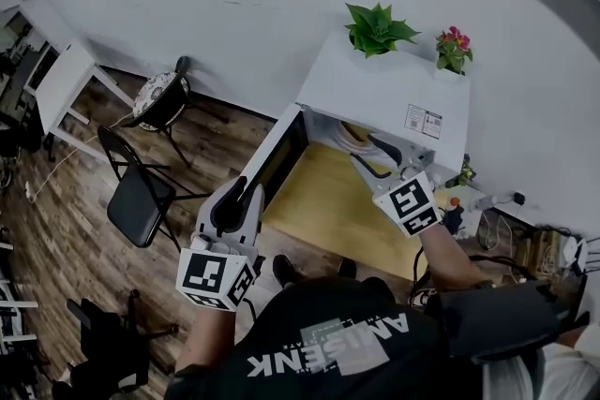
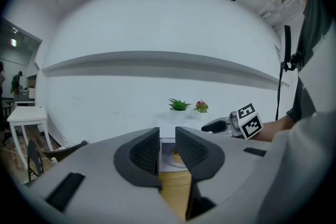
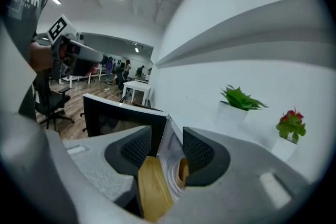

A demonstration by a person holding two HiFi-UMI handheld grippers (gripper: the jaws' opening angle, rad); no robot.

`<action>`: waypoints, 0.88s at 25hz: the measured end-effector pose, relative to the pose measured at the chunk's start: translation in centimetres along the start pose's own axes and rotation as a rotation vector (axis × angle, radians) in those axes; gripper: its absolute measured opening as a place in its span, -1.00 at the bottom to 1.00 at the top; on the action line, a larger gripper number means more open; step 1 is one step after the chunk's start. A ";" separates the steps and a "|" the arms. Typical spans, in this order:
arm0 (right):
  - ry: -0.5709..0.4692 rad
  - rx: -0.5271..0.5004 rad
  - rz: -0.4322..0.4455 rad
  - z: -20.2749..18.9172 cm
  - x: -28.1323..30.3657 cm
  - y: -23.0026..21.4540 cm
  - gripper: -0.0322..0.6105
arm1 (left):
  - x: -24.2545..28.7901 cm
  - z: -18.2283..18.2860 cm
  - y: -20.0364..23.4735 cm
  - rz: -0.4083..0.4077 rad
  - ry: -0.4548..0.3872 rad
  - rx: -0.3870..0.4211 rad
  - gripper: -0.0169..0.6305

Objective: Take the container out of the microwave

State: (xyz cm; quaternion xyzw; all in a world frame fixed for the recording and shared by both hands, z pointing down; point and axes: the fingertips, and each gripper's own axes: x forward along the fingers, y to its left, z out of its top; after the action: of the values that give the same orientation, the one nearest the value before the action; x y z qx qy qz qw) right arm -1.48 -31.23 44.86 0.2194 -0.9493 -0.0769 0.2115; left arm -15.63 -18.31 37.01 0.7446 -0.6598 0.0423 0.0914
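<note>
The left claw [image 1: 234, 201] hangs low with its ribbed dark pads a narrow gap apart and nothing between them. Just ahead of it and to its right stands the black-glass, white-framed microwave door [image 1: 281, 159], swung fully outward. If this claw drifts forward, it could knock that hinged panel and swing it into the reach path.

Past the door is the boxy white smooth-walled microwave [image 1: 384, 89], which sits on a yellow wooden table [image 1: 328, 211]. Inside it, straight ahead of the right claw, lies the shallow round pale container [image 3: 176, 173] with something tan in it. It looks glossy and hard, so the rim is likely slippery. A grip on one edge alone could tip it or spill the contents as it clears the sill.

The right claw [image 1: 367, 155] is at the oven mouth, tilted downward, with its jaws spread wide and its pads not yet on anything. The opening is tight, so the upper jaw risks scraping the cavity roof.

Above and to its right, a spiky green plant in a white pot [image 1: 378, 28] and a small pink-flowered plant [image 1: 452, 47] stand on the oven top. A hard bump could topple them.
</note>
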 end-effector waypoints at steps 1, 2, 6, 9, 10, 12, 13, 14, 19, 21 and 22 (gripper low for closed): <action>0.017 -0.011 0.019 -0.7 0.6 0.4 -0.37 | -0.1 -0.2 0.2 0.008 0.005 -0.003 -0.71; 0.031 -0.019 0.035 -1.4 1.3 0.8 -0.37 | -0.2 -0.4 0.4 0.015 0.009 -0.006 -0.71; 0.093 -0.049 0.067 -4.3 3.7 1.3 -0.37 | -0.3 -1.6 0.9 0.042 0.029 -0.012 -0.71; 0.136 -0.076 0.073 -6.5 5.4 1.3 -0.37 | -0.5 -2.5 1.3 0.057 0.037 -0.044 -0.71; 0.148 -0.086 0.073 -7.2 6.0 1.2 -0.37 | -0.6 -2.7 1.4 0.065 0.038 -0.055 -0.71; 0.178 -0.095 0.074 -8.8 7.1 1.0 -0.37 | -0.8 -3.0 1.5 0.081 0.042 -0.063 -0.71; 0.196 -0.095 0.073 -9.6 7.6 0.8 -0.37 | -0.8 -3.1 1.5 0.087 0.044 -0.063 -0.71; 0.218 -0.095 0.068 -10.5 8.1 0.6 -0.37 | -0.9 -3.1 1.5 0.093 0.045 -0.064 -0.71; 0.303 -0.115 0.019 -13.8 10.3 -1.1 -0.37 | -1.5 -3.2 1.8 0.140 0.032 -0.098 -0.71; 0.322 -0.125 0.004 -14.7 11.0 -1.8 -0.37 | -1.7 -3.2 1.9 0.153 0.030 -0.102 -0.71; 0.328 -0.129 -0.002 -15.0 11.4 -2.1 -0.37 | -1.8 -3.2 2.0 0.158 0.030 -0.103 -0.71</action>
State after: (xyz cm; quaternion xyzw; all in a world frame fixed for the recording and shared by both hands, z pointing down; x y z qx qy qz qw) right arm -3.46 -39.01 62.02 0.2159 -0.8950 -0.1009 0.3770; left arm -17.65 -16.17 39.98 0.6839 -0.7164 0.0265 0.1355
